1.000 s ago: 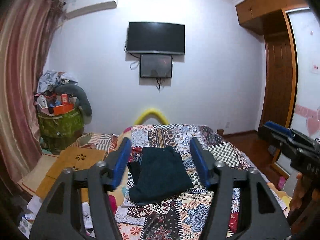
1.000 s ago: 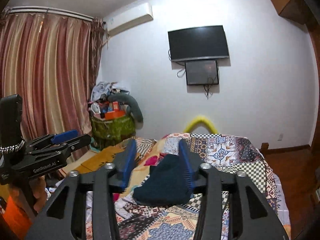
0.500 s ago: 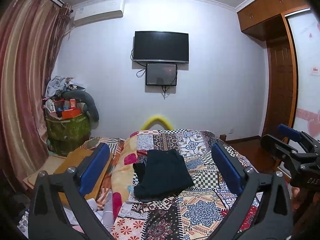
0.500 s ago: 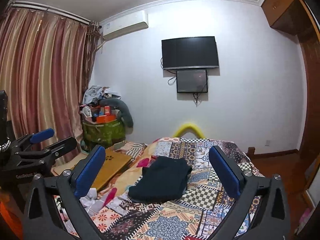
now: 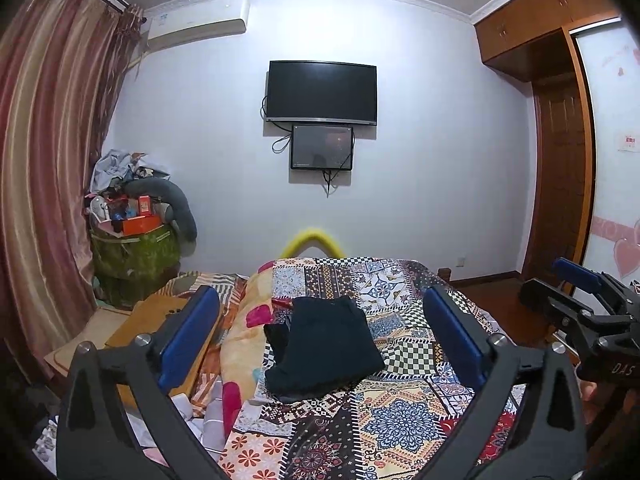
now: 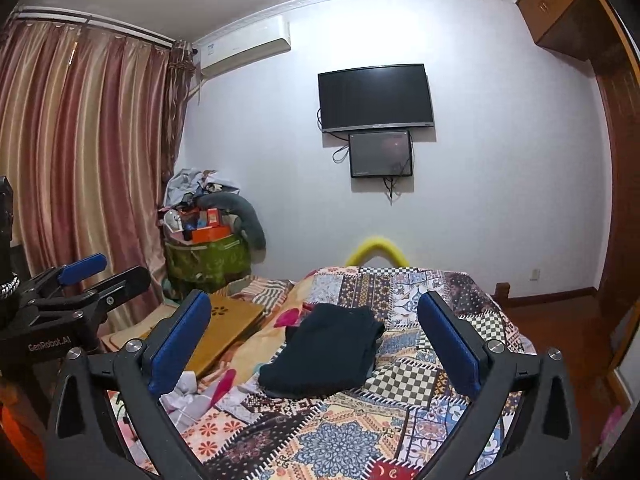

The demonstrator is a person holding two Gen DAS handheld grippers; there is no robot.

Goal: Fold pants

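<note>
Pants [image 5: 324,350] lie folded on the quilt [image 5: 404,416] at bed centre, board [image 5: 160,322] beside them at 9 o'clock. Basket [image 5: 134,256] stands at 10 o'clock by the curtain [image 5: 44,184]; TV [image 5: 322,92] on the wall at 12, small screen [image 5: 322,147] just under it. Wardrobe [image 5: 560,152] at 2 o'clock.

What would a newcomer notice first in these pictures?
First the dark folded pants, lying in the middle of the patchwork quilt, apart from both grippers. Then the black TV high on the white wall, with a smaller screen just below it. The left gripper and the right gripper frame the pants, wide open and empty.
</note>
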